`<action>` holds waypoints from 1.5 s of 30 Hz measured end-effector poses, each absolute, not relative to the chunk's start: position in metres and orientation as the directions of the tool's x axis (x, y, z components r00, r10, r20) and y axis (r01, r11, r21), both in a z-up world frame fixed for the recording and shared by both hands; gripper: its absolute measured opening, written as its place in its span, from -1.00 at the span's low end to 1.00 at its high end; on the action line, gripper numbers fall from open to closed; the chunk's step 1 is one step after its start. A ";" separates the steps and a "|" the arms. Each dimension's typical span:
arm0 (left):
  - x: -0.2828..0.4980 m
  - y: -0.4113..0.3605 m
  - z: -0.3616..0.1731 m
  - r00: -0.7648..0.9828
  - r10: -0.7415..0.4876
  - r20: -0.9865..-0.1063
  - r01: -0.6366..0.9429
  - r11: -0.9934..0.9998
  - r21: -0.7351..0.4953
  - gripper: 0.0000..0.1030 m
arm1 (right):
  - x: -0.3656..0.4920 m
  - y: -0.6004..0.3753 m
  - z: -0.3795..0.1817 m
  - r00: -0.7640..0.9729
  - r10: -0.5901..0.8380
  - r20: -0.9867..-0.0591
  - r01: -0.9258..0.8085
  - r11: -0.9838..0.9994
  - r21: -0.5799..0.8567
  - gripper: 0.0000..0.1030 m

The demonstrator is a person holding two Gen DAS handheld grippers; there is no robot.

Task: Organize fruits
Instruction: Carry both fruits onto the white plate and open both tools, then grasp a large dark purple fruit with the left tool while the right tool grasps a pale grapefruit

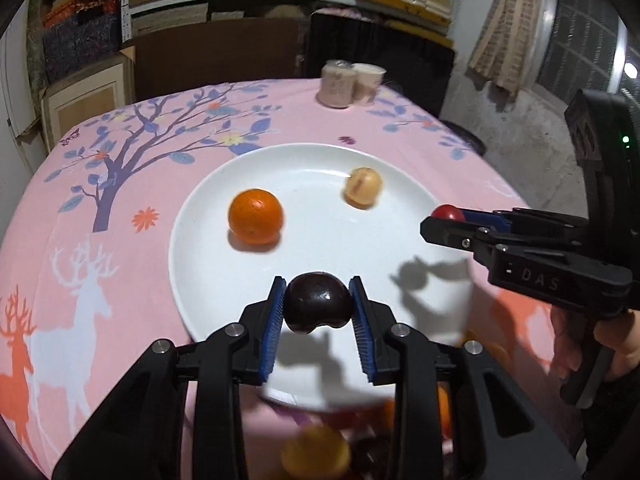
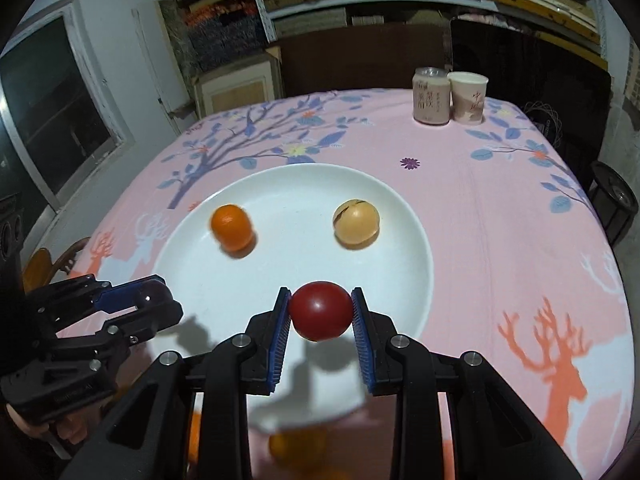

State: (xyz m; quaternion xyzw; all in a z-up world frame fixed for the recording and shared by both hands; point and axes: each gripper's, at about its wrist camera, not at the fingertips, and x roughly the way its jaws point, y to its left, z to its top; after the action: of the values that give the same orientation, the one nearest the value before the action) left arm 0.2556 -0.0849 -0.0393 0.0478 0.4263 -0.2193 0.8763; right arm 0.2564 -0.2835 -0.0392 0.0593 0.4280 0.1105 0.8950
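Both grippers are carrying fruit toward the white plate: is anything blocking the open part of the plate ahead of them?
Nothing visible does. The orange and the tan round fruit sit apart on the white plate's far half; the near half below the dark plum and red tomato is bare.

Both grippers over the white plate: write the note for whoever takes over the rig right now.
Left gripper: shut on a dark purple fruit, above the white plate's near edge.
Right gripper: shut on a red fruit, also over the plate.
Done: an orange and a tan fruit lie on the plate, apart.
Left: set both held fruits down; more blurred fruit sits at the near table edge.
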 end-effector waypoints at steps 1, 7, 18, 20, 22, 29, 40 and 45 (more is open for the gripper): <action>0.269 -0.087 -0.044 0.527 -0.338 -0.780 0.415 0.903 -0.110 -0.39 | 0.270 -0.281 -0.045 0.595 0.242 -0.766 -0.146 0.970 0.194 -0.40; 0.304 -0.086 -0.059 0.494 -0.307 -0.813 0.367 0.922 -0.126 -0.14 | 0.303 -0.273 -0.065 0.588 0.203 -0.783 -0.120 0.979 0.163 -0.13; 0.201 -0.039 -0.025 0.542 -0.377 -0.751 0.407 0.900 -0.158 0.62 | 0.193 -0.273 -0.034 0.704 0.201 -0.681 -0.117 0.979 0.169 0.25; 0.172 -0.024 -0.031 0.541 -0.367 -0.757 0.409 0.901 -0.145 0.62 | 0.161 -0.270 -0.037 0.711 0.203 -0.673 -0.126 0.979 0.161 0.25; 0.147 -0.007 -0.042 0.533 -0.352 -0.770 0.397 0.907 -0.139 0.62 | 0.127 -0.269 -0.043 0.735 0.180 -0.654 -0.109 0.983 0.149 0.25; 0.101 0.019 -0.086 0.518 -0.253 -0.817 0.354 0.933 -0.064 0.62 | 0.076 -0.288 -0.061 0.778 0.212 -0.592 -0.063 0.963 0.262 0.26; 0.101 0.002 -0.091 0.538 -0.157 -0.828 0.405 0.910 0.090 0.41 | 0.078 -0.300 -0.075 0.750 0.243 -0.615 -0.032 0.942 0.333 0.30; 0.110 0.000 -0.091 0.527 -0.197 -0.827 0.412 0.910 0.045 0.22 | 0.079 -0.296 -0.077 0.737 0.253 -0.627 -0.042 0.943 0.331 0.30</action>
State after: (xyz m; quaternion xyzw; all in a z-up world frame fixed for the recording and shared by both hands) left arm 0.1102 0.0003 -0.0913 0.1185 0.4535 -0.1761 0.8656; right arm 0.0792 -0.2964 -0.0768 0.1488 0.3538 0.0803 0.9199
